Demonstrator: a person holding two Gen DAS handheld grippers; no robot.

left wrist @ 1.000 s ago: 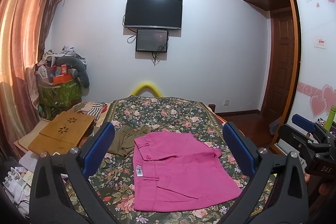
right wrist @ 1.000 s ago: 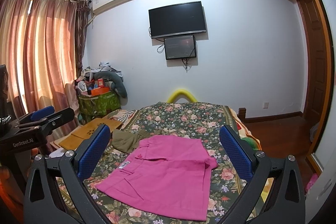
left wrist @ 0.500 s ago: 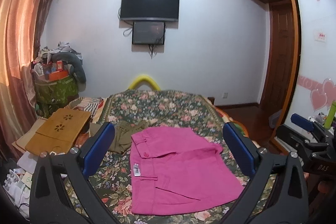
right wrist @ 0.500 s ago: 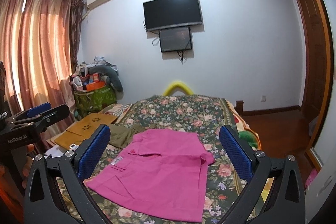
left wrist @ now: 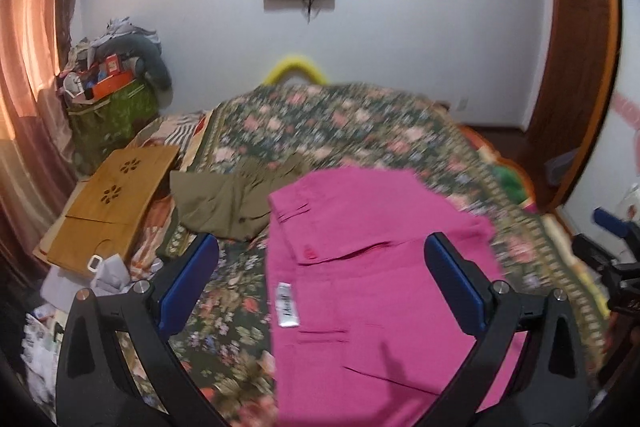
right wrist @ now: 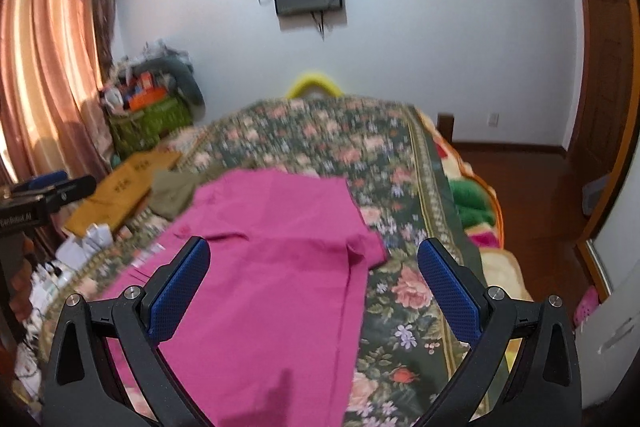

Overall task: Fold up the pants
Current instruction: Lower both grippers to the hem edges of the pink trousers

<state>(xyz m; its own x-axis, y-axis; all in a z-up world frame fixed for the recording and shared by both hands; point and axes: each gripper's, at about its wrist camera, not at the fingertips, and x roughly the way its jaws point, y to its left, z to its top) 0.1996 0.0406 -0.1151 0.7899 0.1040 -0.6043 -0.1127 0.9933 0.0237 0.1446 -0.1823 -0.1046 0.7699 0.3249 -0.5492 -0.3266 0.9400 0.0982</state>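
My left gripper (left wrist: pixel 322 283) hung wide open above the bed (left wrist: pixel 360 123), gripping nothing; the olive garment (left wrist: pixel 232 203) lay ahead to its left, and the pink pants (left wrist: pixel 372 279) lay flat ahead and under its right finger. My right gripper (right wrist: pixel 314 289) was also spread open and empty, the pants (right wrist: pixel 272 267) under its left finger.

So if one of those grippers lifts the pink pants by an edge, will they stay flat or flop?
Likely flop: the pink pants lie limp on the bed, creased and partly folded over. They look thin, so probably light. Both the left gripper and the right gripper are open and not touching them.
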